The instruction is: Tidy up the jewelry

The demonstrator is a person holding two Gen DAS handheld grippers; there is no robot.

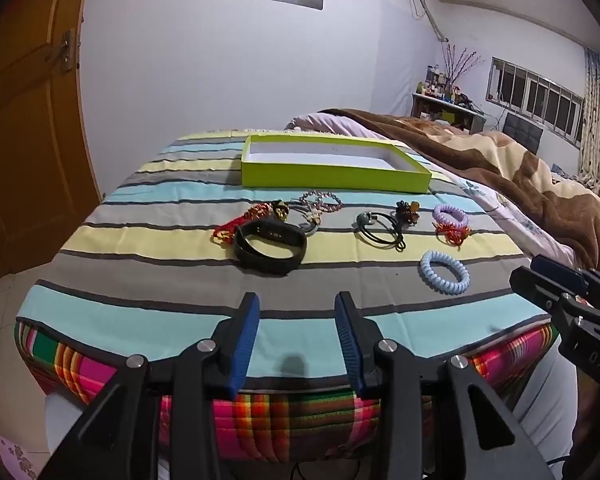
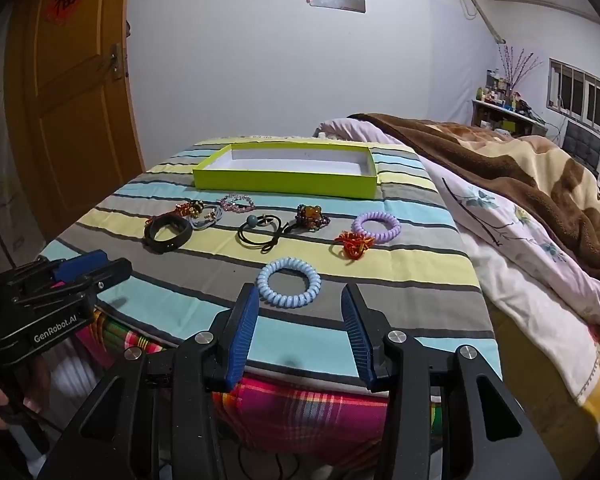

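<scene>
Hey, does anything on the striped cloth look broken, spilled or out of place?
Nothing stands out. The green box sits flat and empty, and the jewelry lies loose on the striped cloth in front of it, none visibly damaged.

- Striped cloth (image 2: pixel 400 280) covers the raised surface; bands of blue, grey and pale yellow.
- Green tray (image 2: pixel 284 184) at the far end, white inside.
- Black band (image 2: pixel 167 236) on the left, near the middle.
- Red cord (image 1: pixel 236 222) and grey tie (image 2: pixel 208 216) just beside it.
- Bead bracelet (image 2: pixel 236 202) near the tray.
- Black ties (image 2: pixel 260 232) in the centre, one with a teal ball.
- Brown charm (image 2: pixel 310 214) to their right.
- Purple coil (image 2: pixel 376 226) on the right, orange knot (image 2: pixel 354 246) touching it.
- Blue coil (image 2: pixel 289 282) nearest the front edge.
</scene>
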